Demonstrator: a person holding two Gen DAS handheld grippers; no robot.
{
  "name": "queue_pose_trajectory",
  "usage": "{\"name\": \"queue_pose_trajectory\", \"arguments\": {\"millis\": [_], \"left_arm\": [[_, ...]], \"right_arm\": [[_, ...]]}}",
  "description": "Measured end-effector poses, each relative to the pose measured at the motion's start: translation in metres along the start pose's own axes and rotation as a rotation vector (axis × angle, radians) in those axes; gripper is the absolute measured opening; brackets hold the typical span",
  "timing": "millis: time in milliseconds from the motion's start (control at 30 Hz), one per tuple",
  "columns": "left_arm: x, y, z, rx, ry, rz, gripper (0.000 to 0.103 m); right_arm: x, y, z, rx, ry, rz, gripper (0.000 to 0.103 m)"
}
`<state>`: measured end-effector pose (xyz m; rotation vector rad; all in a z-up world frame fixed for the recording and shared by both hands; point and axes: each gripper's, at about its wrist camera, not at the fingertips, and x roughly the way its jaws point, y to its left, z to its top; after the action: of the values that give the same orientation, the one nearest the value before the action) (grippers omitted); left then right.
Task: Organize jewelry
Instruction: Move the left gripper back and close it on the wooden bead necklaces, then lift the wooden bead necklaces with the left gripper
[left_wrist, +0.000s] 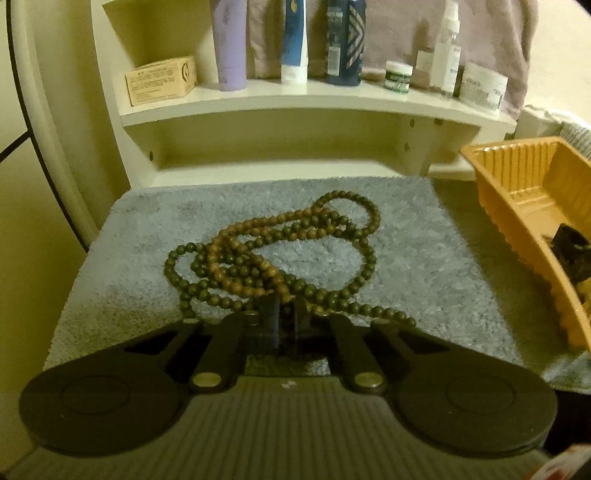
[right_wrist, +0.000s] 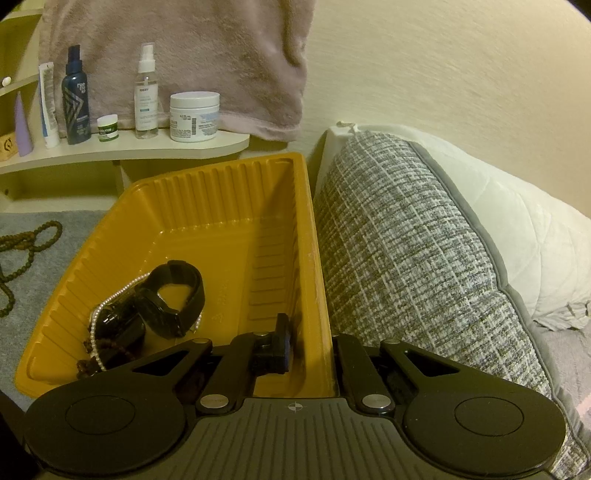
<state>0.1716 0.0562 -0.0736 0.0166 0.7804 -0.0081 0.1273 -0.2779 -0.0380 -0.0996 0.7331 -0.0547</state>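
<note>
On grey mat (left_wrist: 424, 266): left gripper (left_wrist: 284, 314) pinching beads (left_wrist: 273, 251), right gripper (right_wrist: 306, 347) clamping tray (right_wrist: 314, 258) wall, watch (right_wrist: 173, 295) stowed.

Your left view cut off the orange tray (left_wrist: 524, 192) at its right edge. Your right gripper (right_wrist: 308, 343) showed one fingertip only; the tray's wall hid the other, and the bead necklace (right_wrist: 33, 240) ran off the left edge.
</note>
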Motion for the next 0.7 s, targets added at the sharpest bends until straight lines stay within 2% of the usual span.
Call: {"name": "queue_pose_trajectory", "arguments": {"millis": [233,700], "left_arm": [[-0.023,0.005,0.011,-0.019,-0.086,-0.027,0.005],[-0.068,0.021,0.067,0.041,-0.232,-0.088,0.005]], "right_arm": [[0.000,0.000,0.000,-0.001,-0.001,0.000,0.006],[-0.001,-0.001,0.001,-0.003,-0.005,0.002,0.006]]}}
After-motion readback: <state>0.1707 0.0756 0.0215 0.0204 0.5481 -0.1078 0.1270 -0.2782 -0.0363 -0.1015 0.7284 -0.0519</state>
